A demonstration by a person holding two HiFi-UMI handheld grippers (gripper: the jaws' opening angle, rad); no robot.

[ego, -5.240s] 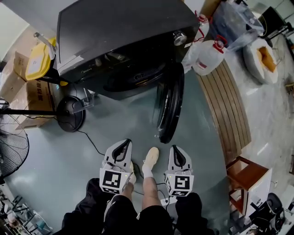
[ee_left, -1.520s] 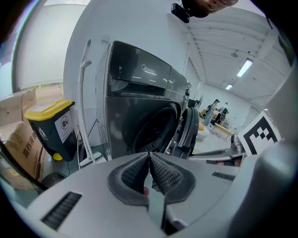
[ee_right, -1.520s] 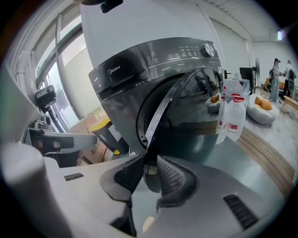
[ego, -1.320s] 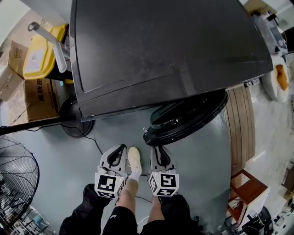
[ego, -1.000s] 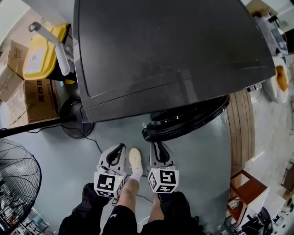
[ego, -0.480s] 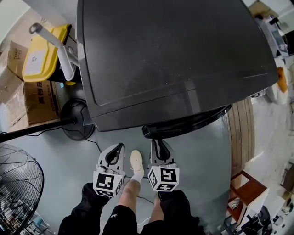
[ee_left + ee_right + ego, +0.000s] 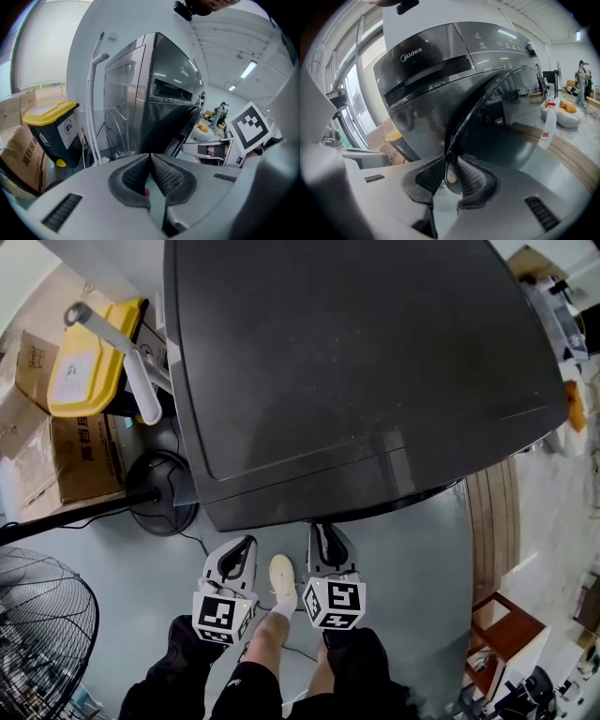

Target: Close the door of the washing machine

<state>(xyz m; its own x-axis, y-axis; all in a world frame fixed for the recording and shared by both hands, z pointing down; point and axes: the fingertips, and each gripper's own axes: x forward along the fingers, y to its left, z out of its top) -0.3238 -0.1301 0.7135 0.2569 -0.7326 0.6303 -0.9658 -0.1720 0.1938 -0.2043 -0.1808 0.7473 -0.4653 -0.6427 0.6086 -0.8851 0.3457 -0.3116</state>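
1. The closing swing is judged to be the step in hand. The door (image 7: pixel 501 126) of the washing machine (image 7: pixel 356 362) is being held ajar. Its free rim is standing out from the machine's front, and its hinge side is lying towards the right of the right gripper view.
2. The right tongs (image 7: pixel 450 161) are being kept narrow and clamped on that rim, which is passing between the two ribbed pads.
3. The left tongs (image 7: pixel 150 157) are being held closed tip to tip with nothing between them, beside the right ones and apart from the door.
4. In the head view the door is being hidden almost wholly beneath the machine's front top edge, so the gap left is judged to be small.
5. The next move is judged to call for the rim to be pressed on towards the machine's front until the latch is caught. The pads are then to be freed before they are pinched between rim and front.
6. "Midea" (image 7: pixel 411 56) is being shown in pale letters on the front panel, above the dark drawer slot. The markings near the dial are too small to be read.
7. A yellow-lidded bin (image 7: pixel 89 371) with a white label and printed cardboard boxes (image 7: pixel 80 442) are being seen on the floor (image 7: pixel 141 549) at the machine's left side. Their print cannot be read.
8. A white bottle (image 7: pixel 547 123) with a red label is being seen on the floor to the right, its wording illegible.
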